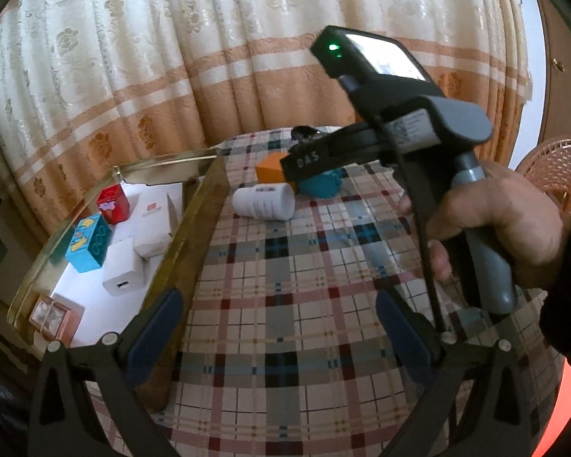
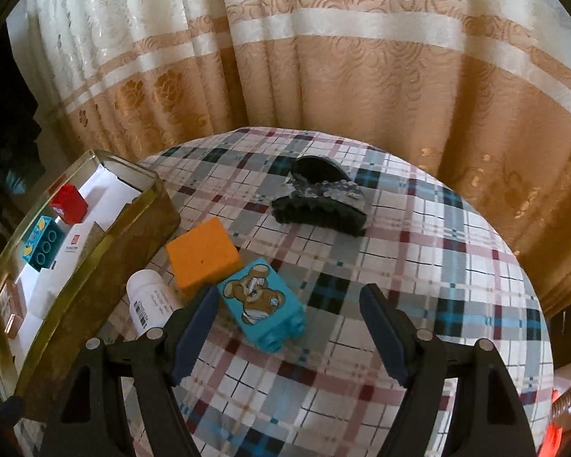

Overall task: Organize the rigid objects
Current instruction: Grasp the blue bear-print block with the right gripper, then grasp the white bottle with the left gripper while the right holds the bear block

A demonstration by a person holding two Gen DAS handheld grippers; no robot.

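In the right wrist view my right gripper [image 2: 289, 333] is open. A teal block with a bear picture [image 2: 262, 304] lies just ahead, close to the left finger, and the pads do not touch it. Beside it are an orange block [image 2: 203, 255], a white bottle on its side [image 2: 148, 301] and a black hair claw [image 2: 319, 202]. In the left wrist view my left gripper [image 1: 279, 337] is open over the plaid cloth with nothing between its fingers. A gold-rimmed box [image 1: 194, 236] to its left holds a red block [image 1: 112, 203], a blue block [image 1: 87, 243] and a white charger [image 1: 122, 272].
A hand [image 1: 495, 224] holds the right tool above the round table's plaid cloth [image 2: 418, 266]. The box also holds white cartons and a pink box [image 1: 53, 314]. A patterned curtain [image 2: 323, 57] hangs close behind the table. A pink woven chair [image 1: 559, 167] stands at the right.
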